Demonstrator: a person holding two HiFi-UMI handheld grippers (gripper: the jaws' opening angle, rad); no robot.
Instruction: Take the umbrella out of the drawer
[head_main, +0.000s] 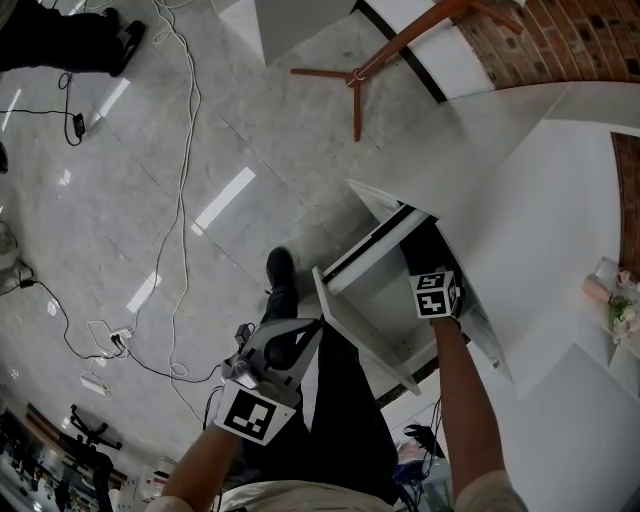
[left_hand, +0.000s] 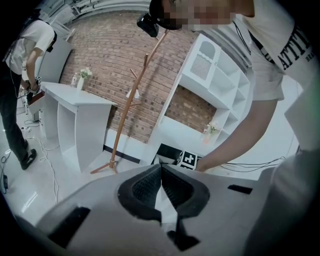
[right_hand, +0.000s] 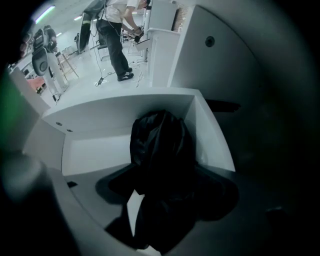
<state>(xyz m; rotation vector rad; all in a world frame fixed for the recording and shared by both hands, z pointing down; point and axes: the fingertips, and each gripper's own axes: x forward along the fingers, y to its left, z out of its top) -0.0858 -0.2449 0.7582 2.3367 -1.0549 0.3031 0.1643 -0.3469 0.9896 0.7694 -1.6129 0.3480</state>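
Observation:
A white drawer (head_main: 375, 330) stands pulled out of the white cabinet. In the right gripper view its walls (right_hand: 125, 107) frame a black folded umbrella (right_hand: 160, 145) that lies along the right side. My right gripper (right_hand: 165, 190) points steeply down into the drawer with its jaws spread wide on either side of the umbrella, and the pads do not press on it. In the head view only its marker cube and the hand show, over the drawer's far end, at the right gripper (head_main: 432, 280). My left gripper (head_main: 285, 345) hangs beside the drawer's front, shut and empty, its pads (left_hand: 150, 185) meeting at the tips.
A wooden coat stand (head_main: 385, 55) stands on the marble floor beyond the drawer. Cables (head_main: 180, 200) run across the floor at the left. The white cabinet top (head_main: 560, 220) carries flowers (head_main: 615, 305). Another person (left_hand: 25, 75) stands by a white desk (left_hand: 75, 100).

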